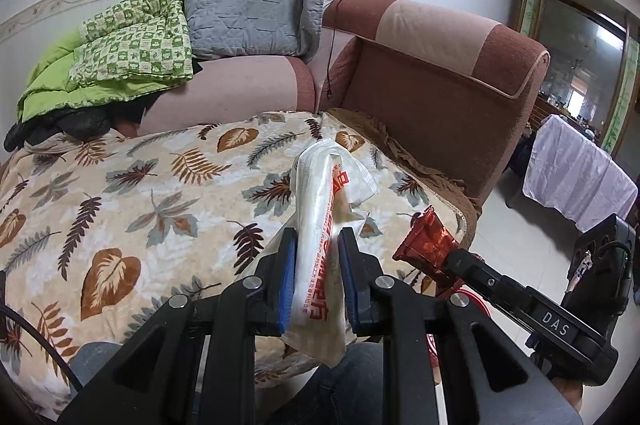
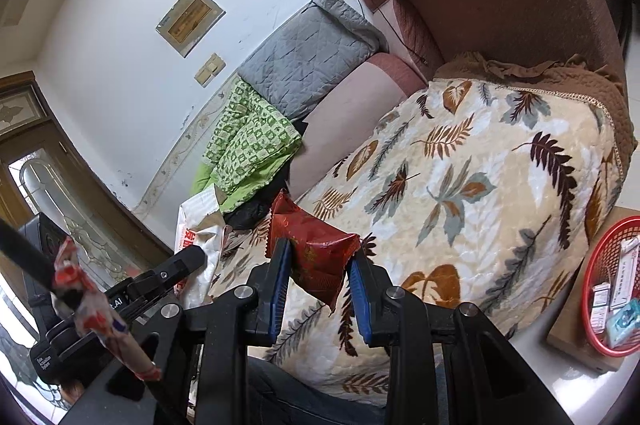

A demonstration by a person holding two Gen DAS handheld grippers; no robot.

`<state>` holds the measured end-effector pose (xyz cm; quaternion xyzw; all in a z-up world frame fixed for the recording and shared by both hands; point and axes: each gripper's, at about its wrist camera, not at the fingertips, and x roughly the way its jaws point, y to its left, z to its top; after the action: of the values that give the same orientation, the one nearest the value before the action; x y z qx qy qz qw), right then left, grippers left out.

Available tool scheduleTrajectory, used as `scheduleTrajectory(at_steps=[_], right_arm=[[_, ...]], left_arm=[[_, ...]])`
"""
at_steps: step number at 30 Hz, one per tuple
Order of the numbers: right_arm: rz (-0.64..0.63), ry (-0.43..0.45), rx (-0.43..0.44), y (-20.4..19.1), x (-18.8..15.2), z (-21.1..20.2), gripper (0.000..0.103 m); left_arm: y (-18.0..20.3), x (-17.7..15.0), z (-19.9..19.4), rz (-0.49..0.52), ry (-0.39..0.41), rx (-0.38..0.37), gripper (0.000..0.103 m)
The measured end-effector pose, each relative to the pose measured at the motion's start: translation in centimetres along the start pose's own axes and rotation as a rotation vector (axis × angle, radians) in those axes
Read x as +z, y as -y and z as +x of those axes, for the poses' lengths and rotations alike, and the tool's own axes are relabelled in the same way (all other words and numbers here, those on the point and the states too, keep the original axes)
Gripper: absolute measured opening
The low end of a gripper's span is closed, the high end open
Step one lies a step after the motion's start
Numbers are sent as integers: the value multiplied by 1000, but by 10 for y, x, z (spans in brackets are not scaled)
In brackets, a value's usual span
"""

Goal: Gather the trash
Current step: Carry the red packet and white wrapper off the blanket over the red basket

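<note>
My left gripper (image 1: 318,239) is shut on a white plastic wrapper with red print (image 1: 326,225), held above the leaf-patterned blanket (image 1: 140,201); the same white wrapper (image 2: 200,237) shows at the left of the right wrist view. My right gripper (image 2: 322,253) is shut on a crumpled red foil wrapper (image 2: 314,245), also over the blanket (image 2: 480,185). In the left wrist view the red wrapper (image 1: 428,245) hangs to the right of my left gripper. A red mesh basket (image 2: 600,265) holding several small packets sits at the right on a wooden board.
The blanket covers a brown and pink sofa (image 1: 440,65). A grey quilted cushion (image 1: 244,17), a green checked quilt (image 1: 132,41) and a black bag (image 1: 60,129) lie at the back. A table with a white cloth (image 1: 576,177) stands beyond the armrest. A person's knee (image 1: 96,361) is below.
</note>
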<state>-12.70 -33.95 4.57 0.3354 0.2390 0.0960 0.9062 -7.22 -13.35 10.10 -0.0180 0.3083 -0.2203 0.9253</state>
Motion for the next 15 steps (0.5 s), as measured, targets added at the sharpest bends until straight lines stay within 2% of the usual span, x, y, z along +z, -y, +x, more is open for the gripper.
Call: scheduleTrajectory(at_steps=[15], right_arm=[[-22,61,-83,14,1,-41,31]], left_arm=[[21,-5,3,46,-17,-25,20]])
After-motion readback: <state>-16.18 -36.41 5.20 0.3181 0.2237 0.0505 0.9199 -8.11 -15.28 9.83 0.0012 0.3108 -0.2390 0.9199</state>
